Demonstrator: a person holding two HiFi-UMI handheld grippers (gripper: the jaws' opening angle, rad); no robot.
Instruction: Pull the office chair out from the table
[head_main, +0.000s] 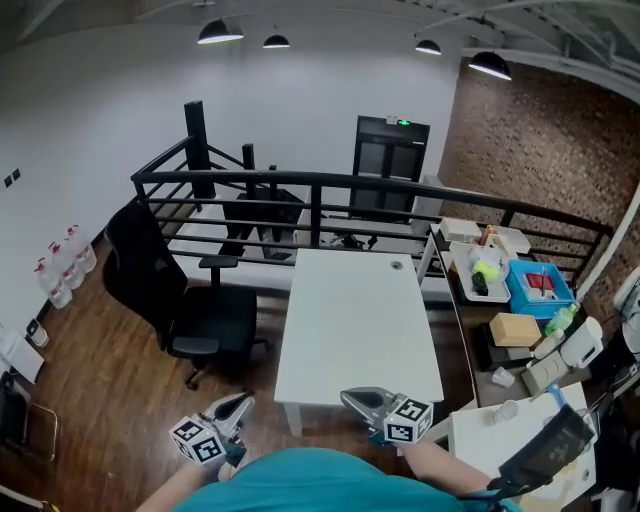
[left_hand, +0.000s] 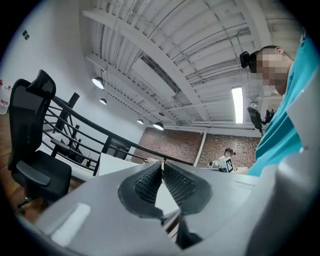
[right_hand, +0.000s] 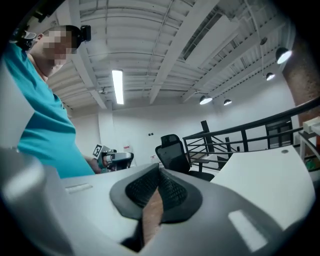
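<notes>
Head view: black high-backed office chair (head_main: 175, 290), left of white table (head_main: 355, 325).

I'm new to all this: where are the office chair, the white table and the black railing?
office chair (head_main: 215, 322): head view, on its black seat.
white table (head_main: 355, 320): head view, on the bare middle of its top.
black railing (head_main: 300, 177): head view, on its top rail.

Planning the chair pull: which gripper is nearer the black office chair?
The left gripper, on the same side of the white table as the chair; the right gripper hangs at the table's near edge, farther off.
</notes>
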